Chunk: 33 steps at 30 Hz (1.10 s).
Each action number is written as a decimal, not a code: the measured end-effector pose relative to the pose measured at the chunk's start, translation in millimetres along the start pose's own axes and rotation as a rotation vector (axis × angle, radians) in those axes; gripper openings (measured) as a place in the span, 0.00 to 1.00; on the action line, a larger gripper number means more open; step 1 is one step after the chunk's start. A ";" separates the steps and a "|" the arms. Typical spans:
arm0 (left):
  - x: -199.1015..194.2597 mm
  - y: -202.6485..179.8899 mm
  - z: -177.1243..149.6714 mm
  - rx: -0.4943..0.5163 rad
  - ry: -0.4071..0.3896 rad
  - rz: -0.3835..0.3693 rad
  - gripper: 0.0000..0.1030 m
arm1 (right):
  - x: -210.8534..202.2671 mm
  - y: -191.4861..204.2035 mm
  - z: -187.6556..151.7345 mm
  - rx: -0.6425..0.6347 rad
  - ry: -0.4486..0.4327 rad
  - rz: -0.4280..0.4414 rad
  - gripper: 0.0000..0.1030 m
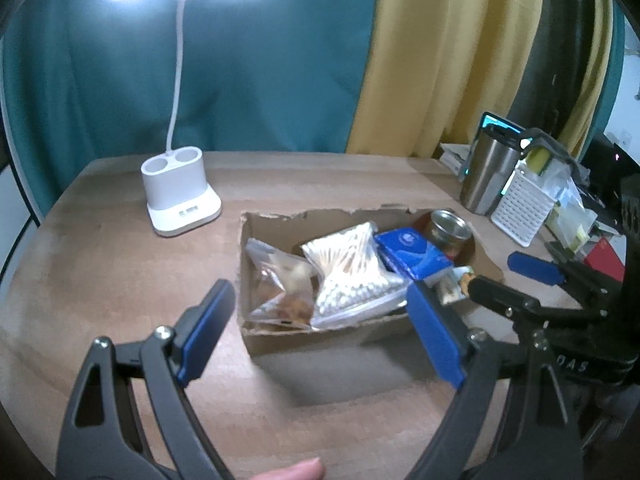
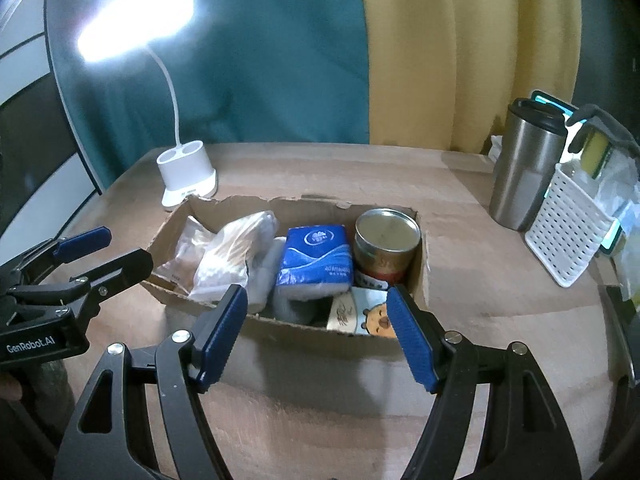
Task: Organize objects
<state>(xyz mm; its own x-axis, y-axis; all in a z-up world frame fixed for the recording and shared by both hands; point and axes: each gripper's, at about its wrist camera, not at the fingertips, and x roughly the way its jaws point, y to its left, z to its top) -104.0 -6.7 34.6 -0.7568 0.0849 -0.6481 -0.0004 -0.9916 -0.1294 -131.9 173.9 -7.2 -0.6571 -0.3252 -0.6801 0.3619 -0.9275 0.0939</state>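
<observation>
Cardboard box (image 2: 280, 320) sat mid-counter (image 2: 320, 400), packed tight: snack bag, cotton swabs (image 1: 348, 272), tissue pack (image 2: 316, 260), tin (image 2: 386, 244) upright in the corner. Left gripper (image 1: 316, 332) and right gripper (image 2: 316, 332) hovered before it, fingers apart, empty; sorting looked finished.

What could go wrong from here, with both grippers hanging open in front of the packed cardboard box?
1. The left gripper and right gripper hover side by side; reaching together, they might collide.
2. The torn brown cardboard box looks flimsy; a one-sided pull could bend its wall.
3. The round metal tin sits jammed against the blue tissue pack; lifting either may drag the clear bag of cotton swabs.
</observation>
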 end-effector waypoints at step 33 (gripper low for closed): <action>-36.5 -12.1 -35.3 0.006 -0.010 -0.018 0.86 | -39.7 5.9 -40.3 -0.001 -0.021 -0.019 0.73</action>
<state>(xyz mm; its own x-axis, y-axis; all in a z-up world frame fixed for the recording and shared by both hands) -53.3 5.7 33.4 -0.7629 0.1018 -0.6385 -0.0183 -0.9905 -0.1361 -77.1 188.7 -9.0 -0.6772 -0.3115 -0.6666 0.3499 -0.9333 0.0806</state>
